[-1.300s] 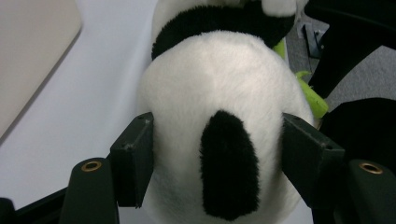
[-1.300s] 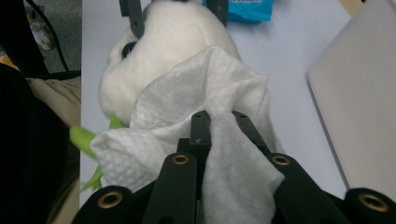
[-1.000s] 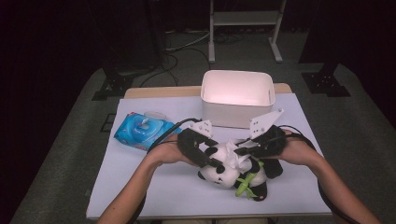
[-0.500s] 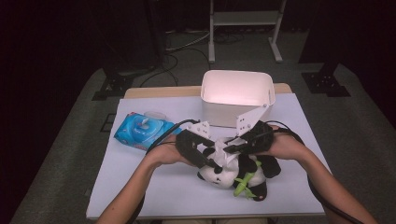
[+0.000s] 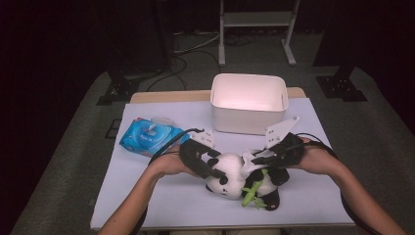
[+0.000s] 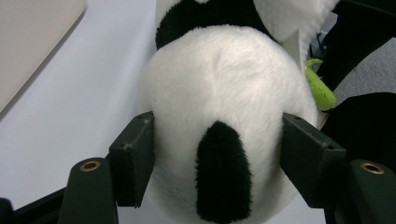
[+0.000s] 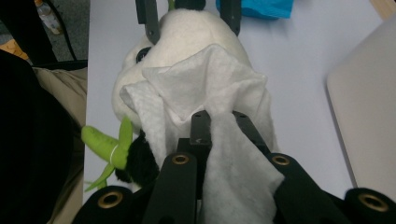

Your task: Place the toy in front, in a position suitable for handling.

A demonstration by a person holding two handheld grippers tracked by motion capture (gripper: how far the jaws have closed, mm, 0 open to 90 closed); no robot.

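A black-and-white panda plush (image 5: 230, 172) lies on the white table near its front edge, a green bamboo sprig (image 5: 252, 189) at its belly. My left gripper (image 5: 214, 171) comes in from the left and is shut on the panda's head; in the left gripper view both pads press into the white fur (image 6: 219, 84). My right gripper (image 5: 255, 159) reaches in from the right, shut on a crumpled white wipe (image 7: 205, 86). The wipe rests on the panda's white back (image 7: 187, 28), just in front of the left gripper's jaws.
A white plastic bin (image 5: 248, 100) stands behind the panda at the table's far side. A blue pack of wipes (image 5: 149, 136) lies at the left. In the right gripper view the bin's wall (image 7: 369, 116) is close on the right.
The right gripper slid left across the panda with the wipe, then came back to the right. The left gripper and the panda stayed where they were.
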